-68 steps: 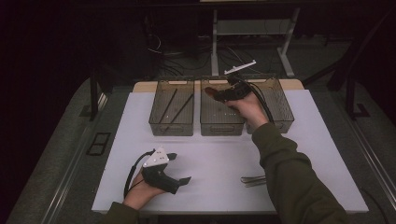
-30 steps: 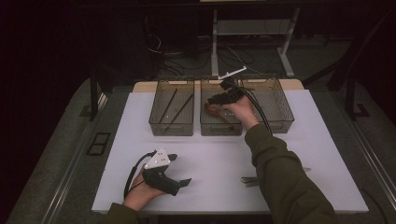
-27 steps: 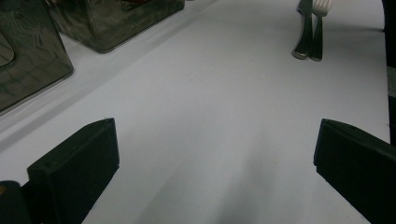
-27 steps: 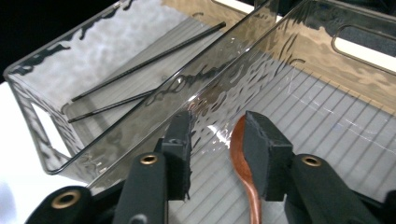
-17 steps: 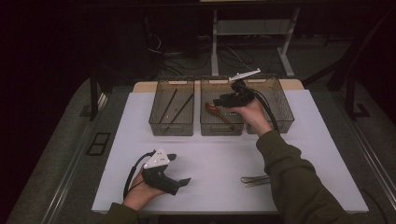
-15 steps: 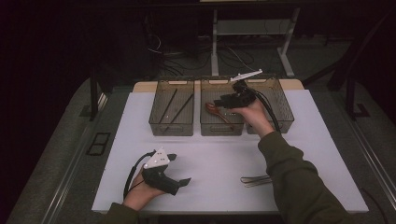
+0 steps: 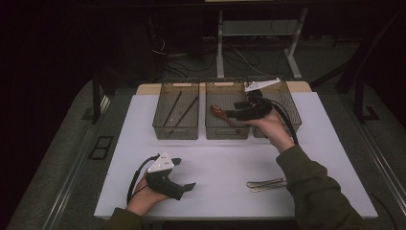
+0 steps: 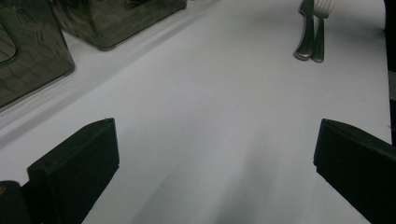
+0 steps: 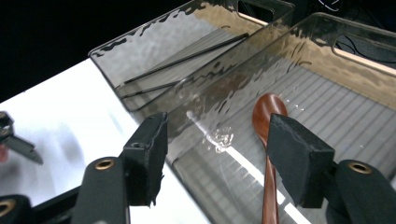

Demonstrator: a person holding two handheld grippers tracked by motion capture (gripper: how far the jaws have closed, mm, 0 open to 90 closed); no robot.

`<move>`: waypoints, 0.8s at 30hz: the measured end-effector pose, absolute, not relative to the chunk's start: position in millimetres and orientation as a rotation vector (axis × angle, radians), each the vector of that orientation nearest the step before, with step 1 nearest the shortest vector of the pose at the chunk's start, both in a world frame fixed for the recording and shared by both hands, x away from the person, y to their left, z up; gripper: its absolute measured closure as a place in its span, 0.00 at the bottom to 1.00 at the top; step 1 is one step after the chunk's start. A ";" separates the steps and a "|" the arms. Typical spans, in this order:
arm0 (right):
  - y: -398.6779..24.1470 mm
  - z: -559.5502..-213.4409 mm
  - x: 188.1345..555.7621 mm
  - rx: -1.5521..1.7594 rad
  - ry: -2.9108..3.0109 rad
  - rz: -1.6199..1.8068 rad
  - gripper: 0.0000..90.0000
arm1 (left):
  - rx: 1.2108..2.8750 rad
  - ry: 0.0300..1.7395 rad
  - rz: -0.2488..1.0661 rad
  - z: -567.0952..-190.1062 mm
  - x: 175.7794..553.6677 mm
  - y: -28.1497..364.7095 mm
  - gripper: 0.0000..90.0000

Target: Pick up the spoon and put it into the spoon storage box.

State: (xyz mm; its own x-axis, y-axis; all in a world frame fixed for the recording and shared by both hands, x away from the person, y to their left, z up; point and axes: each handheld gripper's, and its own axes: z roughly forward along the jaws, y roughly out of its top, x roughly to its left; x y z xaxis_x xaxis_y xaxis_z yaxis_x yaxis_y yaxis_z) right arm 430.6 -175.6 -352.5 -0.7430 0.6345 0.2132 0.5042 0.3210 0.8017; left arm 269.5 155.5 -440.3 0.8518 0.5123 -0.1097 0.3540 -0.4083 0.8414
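A brown wooden spoon [image 7: 218, 111] lies in the middle smoked bin [image 7: 227, 133] of three at the back of the white table. My right gripper [image 7: 231, 114] hovers over that bin's right side and points left. Its jaws have just been opening and stand apart with nothing between them. In the right gripper view the spoon [image 9: 268, 112] lies on the bin floor beyond my right gripper [image 9: 219, 154]. My left gripper [image 7: 184, 173] rests in a hand at the table's front left, open and empty. Bare table stretches ahead of my left gripper [image 8: 215, 163] in its own view.
The left bin [image 7: 175, 132] holds two black chopsticks [image 7: 179, 111]. A right bin [image 7: 287, 103] stands behind my right hand. Metal cutlery [image 7: 265, 183] lies on the table at the front right, also ahead of the left gripper as forks [image 8: 310, 32].
My right hand has drifted right and a little up over the bins, its jaws wider apart than before. The spoon stays in the middle bin. The left hand has kept still.
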 end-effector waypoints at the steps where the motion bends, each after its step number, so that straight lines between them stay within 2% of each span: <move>1: -178.4 -352.8 427.4 1.061 2.434 1.403 0.41 | 2.033 0.636 0.202 -440.5 269.5 155.4 0.00; 24: -253.1 -375.8 364.2 1.069 2.416 1.418 0.38 | 2.033 0.636 0.198 -439.2 269.6 153.7 0.00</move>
State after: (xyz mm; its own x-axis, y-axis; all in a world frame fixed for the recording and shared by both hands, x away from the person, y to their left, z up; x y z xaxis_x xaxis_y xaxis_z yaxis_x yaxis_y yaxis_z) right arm 364.2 -253.1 -375.8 -0.7371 0.6388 0.2205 0.5039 0.3021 0.8092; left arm 269.6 153.7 -439.2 0.8509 0.5127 -0.1148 0.3566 -0.4029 0.8429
